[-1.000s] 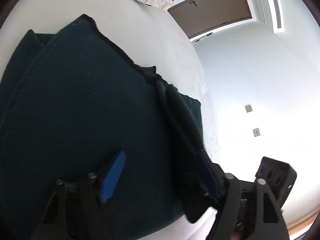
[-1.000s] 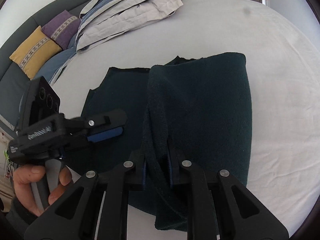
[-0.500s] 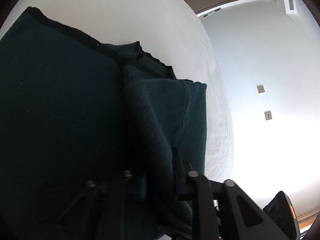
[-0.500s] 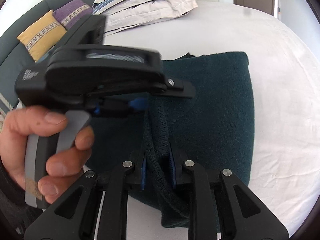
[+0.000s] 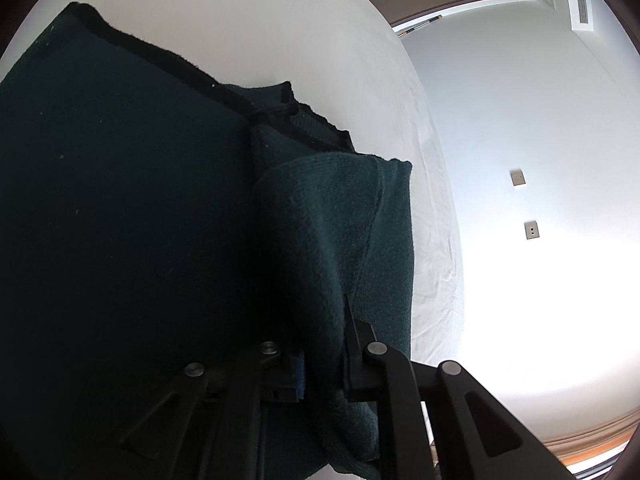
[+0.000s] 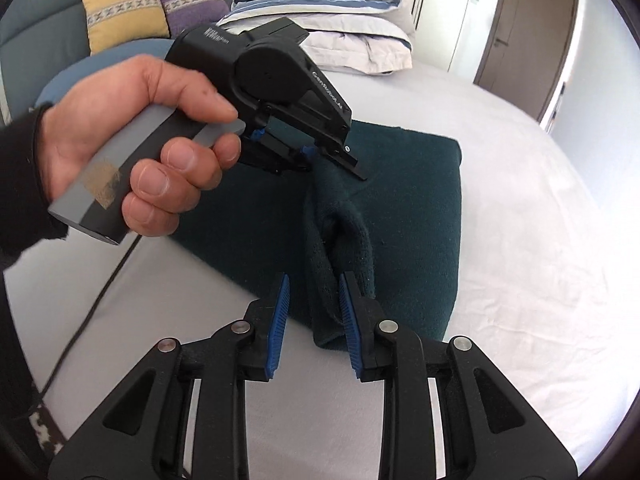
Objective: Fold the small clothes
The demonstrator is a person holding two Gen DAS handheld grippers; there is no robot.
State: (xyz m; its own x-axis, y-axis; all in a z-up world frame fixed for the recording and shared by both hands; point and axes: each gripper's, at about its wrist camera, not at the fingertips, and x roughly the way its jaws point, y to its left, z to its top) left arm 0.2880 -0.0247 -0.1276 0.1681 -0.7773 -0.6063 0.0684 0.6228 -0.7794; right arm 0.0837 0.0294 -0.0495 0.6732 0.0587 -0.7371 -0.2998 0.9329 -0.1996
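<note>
Raised fold at risk of slumping.
The dark green garment [image 6: 404, 200] lay mid-bed [image 6: 520, 280]; left tongs [image 6: 310, 158] pinched its ridge at 12 o'clock, while right tongs [image 6: 312, 312] stood parted around it, so it could sag unevenly.

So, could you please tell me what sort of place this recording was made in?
Most likely a bedroom. The dark green garment lies on a bed with a white sheet, folded bedding is stacked at its far end, and a brown door stands beyond.
</note>
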